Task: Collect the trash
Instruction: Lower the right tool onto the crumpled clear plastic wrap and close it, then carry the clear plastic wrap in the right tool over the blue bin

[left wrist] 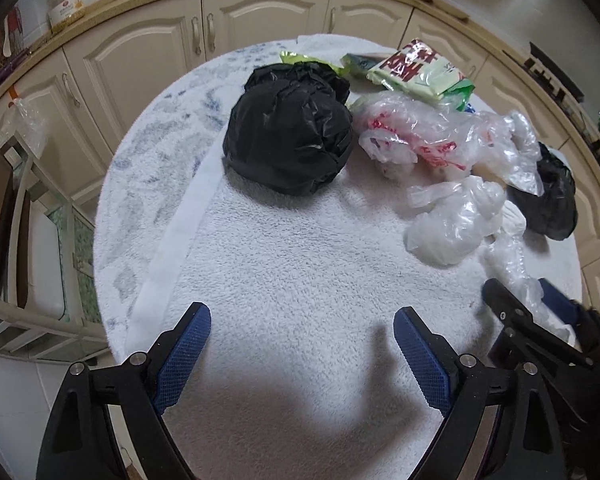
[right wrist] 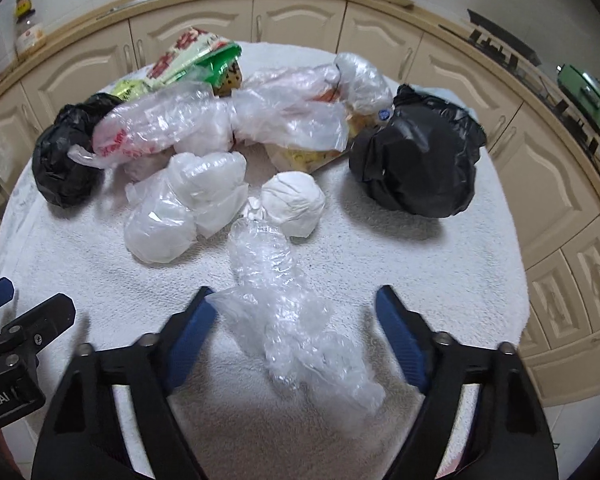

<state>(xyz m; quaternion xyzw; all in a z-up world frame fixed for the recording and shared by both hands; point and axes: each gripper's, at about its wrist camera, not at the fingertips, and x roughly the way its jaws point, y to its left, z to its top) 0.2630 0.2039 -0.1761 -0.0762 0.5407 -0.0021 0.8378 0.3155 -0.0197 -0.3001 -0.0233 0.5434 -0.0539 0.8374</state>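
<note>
A round table under a white towel [left wrist: 284, 264] carries a pile of trash. Nearest my left gripper is a big black bag [left wrist: 288, 136], with clear bags [left wrist: 452, 220] to its right and a green-and-red packet [left wrist: 420, 68] behind. My left gripper [left wrist: 302, 314] stands open above bare towel, holding nothing. In the right wrist view, crumpled clear plastic wrap [right wrist: 296, 320] lies between the fingers of my right gripper [right wrist: 295, 293]; its left finger touches the wrap's edge and its right finger stands apart. Beyond it sit a white knotted bundle [right wrist: 296, 204] and a second black bag [right wrist: 416, 160].
Cream kitchen cabinets [left wrist: 260, 20] curve round behind the table, under a countertop with a jar [left wrist: 64, 0] and a green pot [right wrist: 588, 96]. A shelf rack [left wrist: 20, 220] stands at the table's left. The table's rim is close on both sides.
</note>
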